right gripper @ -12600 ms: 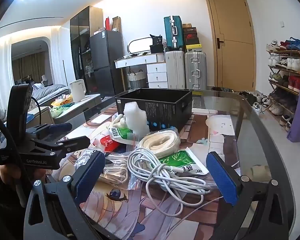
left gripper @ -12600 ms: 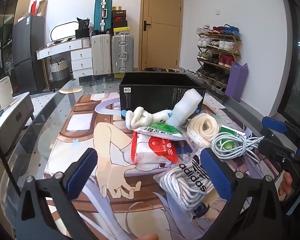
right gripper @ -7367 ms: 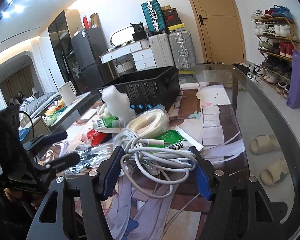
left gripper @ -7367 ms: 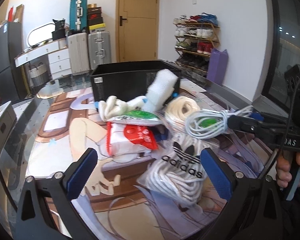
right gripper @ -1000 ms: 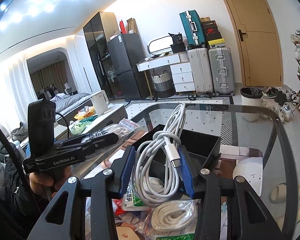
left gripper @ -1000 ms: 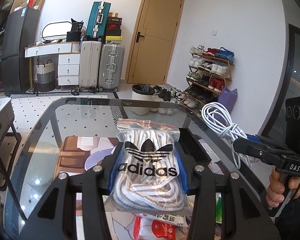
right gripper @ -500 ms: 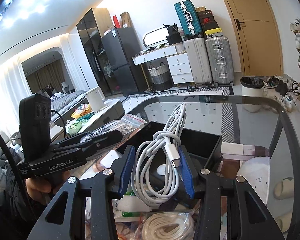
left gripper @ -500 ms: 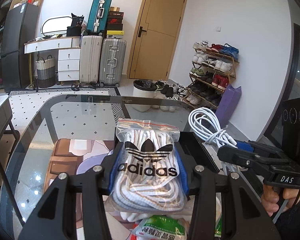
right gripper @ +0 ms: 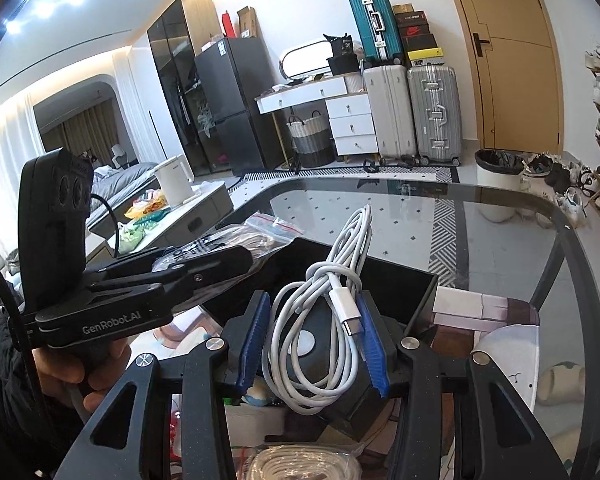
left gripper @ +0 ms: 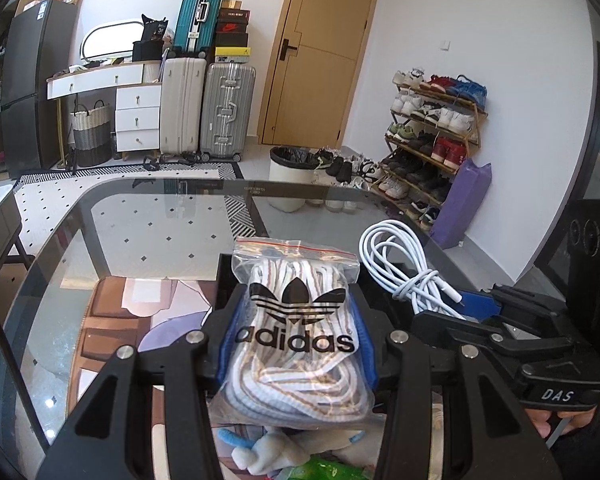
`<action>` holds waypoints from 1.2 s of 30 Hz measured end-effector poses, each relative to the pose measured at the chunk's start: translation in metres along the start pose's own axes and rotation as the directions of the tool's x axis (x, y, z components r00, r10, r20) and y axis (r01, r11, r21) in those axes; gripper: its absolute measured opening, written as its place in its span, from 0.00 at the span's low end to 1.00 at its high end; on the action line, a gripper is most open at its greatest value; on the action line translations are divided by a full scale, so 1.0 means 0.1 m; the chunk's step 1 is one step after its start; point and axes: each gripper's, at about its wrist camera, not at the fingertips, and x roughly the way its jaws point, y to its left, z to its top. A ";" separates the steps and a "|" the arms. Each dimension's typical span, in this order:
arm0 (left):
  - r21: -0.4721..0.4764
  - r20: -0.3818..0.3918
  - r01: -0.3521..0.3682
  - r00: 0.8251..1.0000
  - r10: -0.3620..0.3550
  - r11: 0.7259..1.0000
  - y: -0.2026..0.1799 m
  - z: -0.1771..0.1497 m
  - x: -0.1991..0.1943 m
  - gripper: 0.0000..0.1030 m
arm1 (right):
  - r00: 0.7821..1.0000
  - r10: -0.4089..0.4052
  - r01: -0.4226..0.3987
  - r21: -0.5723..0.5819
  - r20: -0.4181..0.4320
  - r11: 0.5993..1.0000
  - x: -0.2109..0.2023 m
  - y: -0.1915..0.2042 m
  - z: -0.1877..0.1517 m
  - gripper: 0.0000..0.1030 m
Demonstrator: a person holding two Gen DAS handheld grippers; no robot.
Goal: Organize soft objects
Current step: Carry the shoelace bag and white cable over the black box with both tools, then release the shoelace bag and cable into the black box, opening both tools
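Note:
My left gripper [left gripper: 296, 340] is shut on a clear zip bag of white laces marked adidas [left gripper: 296, 344], held above the near edge of the black box [left gripper: 224, 280]. My right gripper [right gripper: 310, 344] is shut on a coiled white charging cable [right gripper: 320, 332], held over the open black box [right gripper: 400, 280]. The cable [left gripper: 400, 268] and right gripper [left gripper: 480, 320] also show at the right of the left wrist view. The left gripper with its bag [right gripper: 220, 248] shows at the left of the right wrist view. A white coiled rope in a bag [right gripper: 304, 464] lies below.
A glass table [left gripper: 148, 220] carries a printed mat [left gripper: 100, 320]. A white and blue plush toy [left gripper: 260, 452] and a green packet [left gripper: 324, 470] lie below the bag. A white paper piece [right gripper: 508, 344] lies right of the box. Suitcases, drawers, shoe rack and bin stand beyond.
Both grippers have moved forward and down toward the black box with their loads. The right gripper and cable now sit closer beside my left gripper.

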 end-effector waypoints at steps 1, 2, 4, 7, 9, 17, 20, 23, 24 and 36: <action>0.001 -0.009 -0.002 1.000 0.002 1.000 0.00 -0.01 0.03 0.45 | 1.000 0.000 0.000 -0.003 -0.003 1.000 0.01 -0.01 0.00 0.43; 0.001 -0.018 -0.002 1.000 0.002 1.000 0.00 -0.02 0.06 0.45 | 1.000 0.000 0.000 -0.005 -0.006 1.000 0.03 -0.02 0.00 0.43; 0.004 -0.035 -0.004 0.999 0.004 1.000 0.00 -0.04 0.11 0.45 | 1.000 -0.003 0.003 -0.010 -0.019 1.000 0.06 -0.01 0.00 0.43; 0.017 -0.054 -0.009 0.998 0.010 1.000 -0.01 -0.07 0.16 0.45 | 0.999 -0.004 0.003 -0.017 -0.034 1.000 0.11 -0.02 0.01 0.43; 0.031 -0.058 -0.013 0.998 0.015 0.999 -0.04 -0.08 0.16 0.45 | 0.999 -0.011 0.009 -0.027 -0.046 1.000 0.14 -0.04 0.01 0.43; 0.097 -0.036 -0.016 0.999 0.020 0.995 -0.14 -0.08 0.01 0.72 | 0.997 -0.071 0.073 -0.073 0.028 0.995 -0.09 0.11 0.02 0.62; 0.099 -0.012 -0.021 1.000 0.022 0.995 -0.14 -0.06 -0.10 0.85 | 0.995 -0.084 0.087 -0.063 0.045 0.994 -0.22 0.10 -0.01 0.75; 0.101 0.015 -0.050 0.999 0.048 0.994 -0.13 -0.06 -0.20 0.95 | 0.993 -0.101 0.104 -0.050 0.057 0.993 -0.35 0.12 -0.07 0.91; 0.104 0.027 -0.056 0.998 0.053 0.993 -0.13 -0.07 -0.24 0.98 | 0.993 -0.104 0.107 -0.049 0.063 0.993 -0.40 0.13 -0.11 0.94; 0.113 0.034 -0.059 0.998 0.055 0.992 -0.05 -0.30 -0.57 1.00 | 0.993 -0.110 0.111 -0.020 0.038 0.994 -0.66 0.27 -0.52 0.99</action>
